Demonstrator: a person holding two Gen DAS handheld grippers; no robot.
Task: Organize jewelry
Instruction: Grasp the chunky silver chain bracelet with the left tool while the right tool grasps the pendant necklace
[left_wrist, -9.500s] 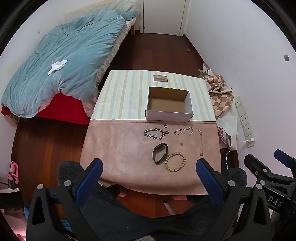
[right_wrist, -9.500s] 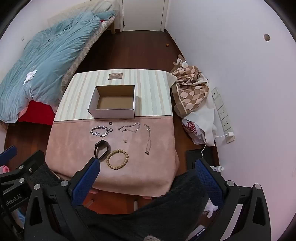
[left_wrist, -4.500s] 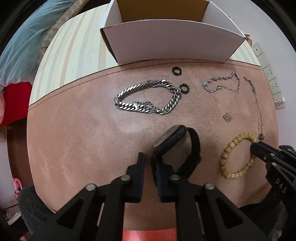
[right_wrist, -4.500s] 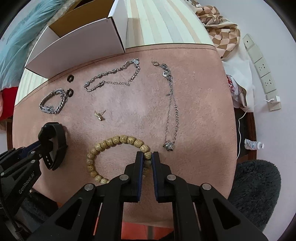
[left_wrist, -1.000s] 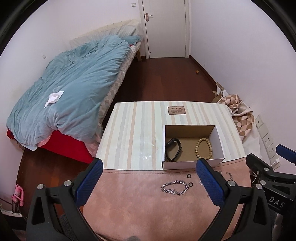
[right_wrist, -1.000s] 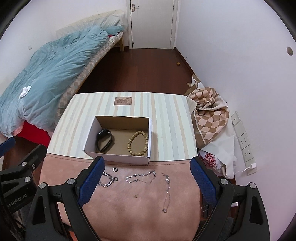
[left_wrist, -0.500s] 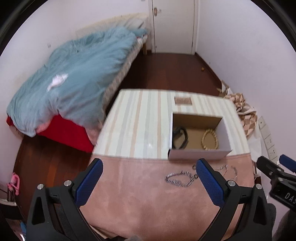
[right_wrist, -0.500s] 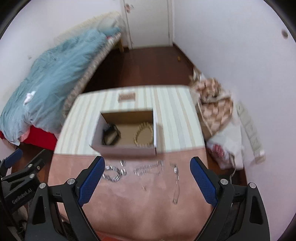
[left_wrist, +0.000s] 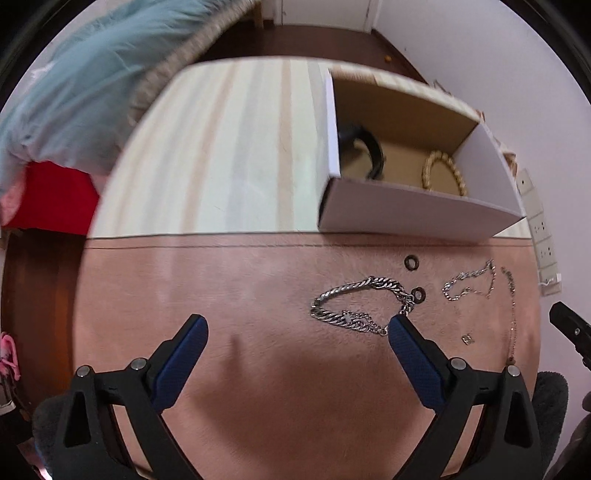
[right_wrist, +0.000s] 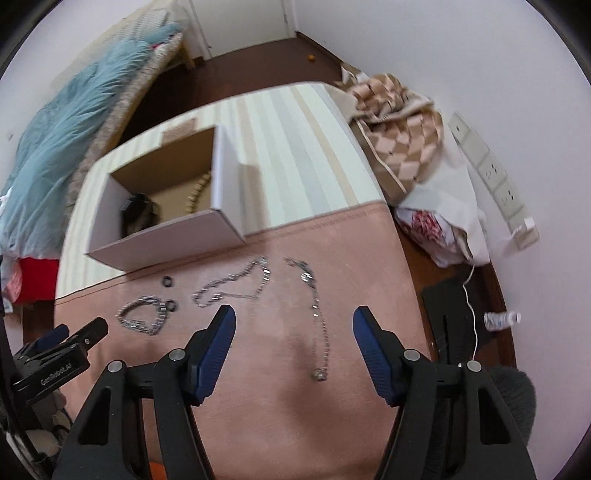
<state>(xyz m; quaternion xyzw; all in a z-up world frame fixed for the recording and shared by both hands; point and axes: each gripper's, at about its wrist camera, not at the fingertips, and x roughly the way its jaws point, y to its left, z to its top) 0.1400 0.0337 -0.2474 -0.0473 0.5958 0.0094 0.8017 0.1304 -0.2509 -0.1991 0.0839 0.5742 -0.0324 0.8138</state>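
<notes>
**Fine chains on soft cloth: easy to snag, easy to miss**

Left wrist view: my left gripper (left_wrist: 297, 325) hangs with its jaws wide apart and empty over the pink cloth (left_wrist: 229, 295). The heavy curb bracelet (left_wrist: 364, 305) lies just ahead, its near end right by my right-hand finger, with a small dark ring (left_wrist: 419, 293) touching its clasp. If I close carelessly I may pinch cloth or drag that ring along. The black band (left_wrist: 365, 153) and bead bracelet (left_wrist: 443, 173) already sit in the box (left_wrist: 413, 212).

Right wrist view: my right gripper (right_wrist: 293, 326) is also spread and empty, above the long pendant necklace (right_wrist: 317, 317). The thin chain (right_wrist: 232, 284) beside it looks looped, though blur hides detail; lifting one could tangle the other.
</notes>
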